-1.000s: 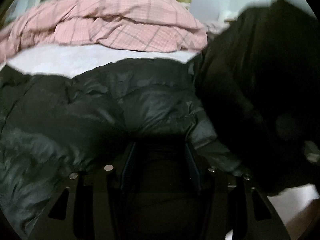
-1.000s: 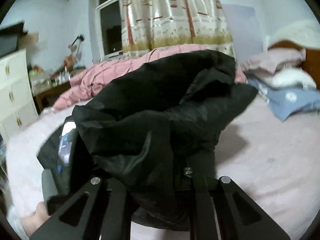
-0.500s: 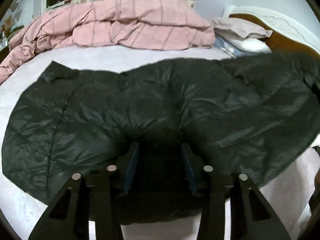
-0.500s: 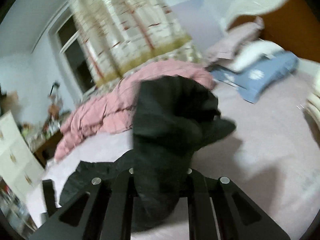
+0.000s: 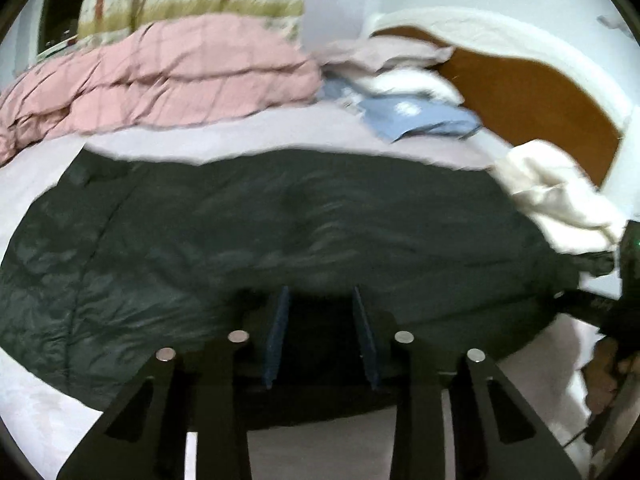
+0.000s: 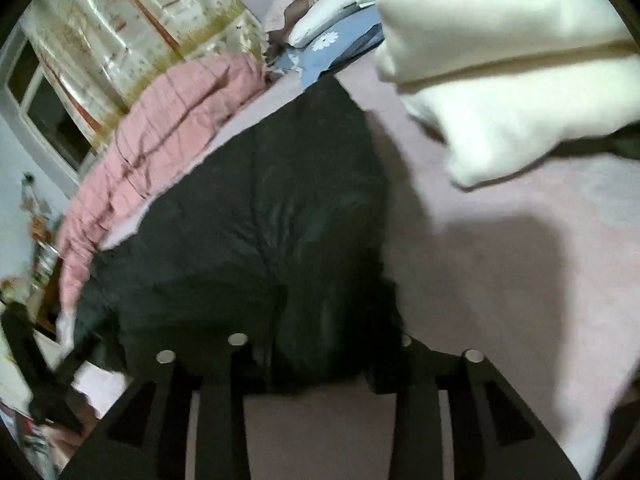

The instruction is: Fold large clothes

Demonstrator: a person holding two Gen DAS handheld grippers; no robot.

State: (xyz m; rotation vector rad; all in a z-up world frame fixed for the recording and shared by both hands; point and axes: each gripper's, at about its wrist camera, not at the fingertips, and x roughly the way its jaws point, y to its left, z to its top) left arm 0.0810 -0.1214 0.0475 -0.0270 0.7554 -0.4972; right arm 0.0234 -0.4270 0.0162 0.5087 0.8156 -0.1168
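now we are spreading the dark puffer jacket point(image 5: 280, 232) flat on the bed point(image 6: 500, 280); left gripper point(image 5: 320, 332) jaws closing on its hem, right gripper point(image 6: 320, 356) jaws opening, releasing it; next, smoothing and folding.

Right gripper point(image 6: 320, 344) fingertips are hidden beneath the dark jacket point(image 6: 272, 232). Cream garment point(image 6: 512, 72), upper right, is cut off; dresser clutter point(image 6: 36, 248), left edge, is blurred.

Both wrist views look steeply down along their fingers, close over the bed point(image 5: 248, 136). Both share the dark coat point(image 5: 280, 232), pink quilt point(image 6: 168, 120) and curtain point(image 6: 132, 24).
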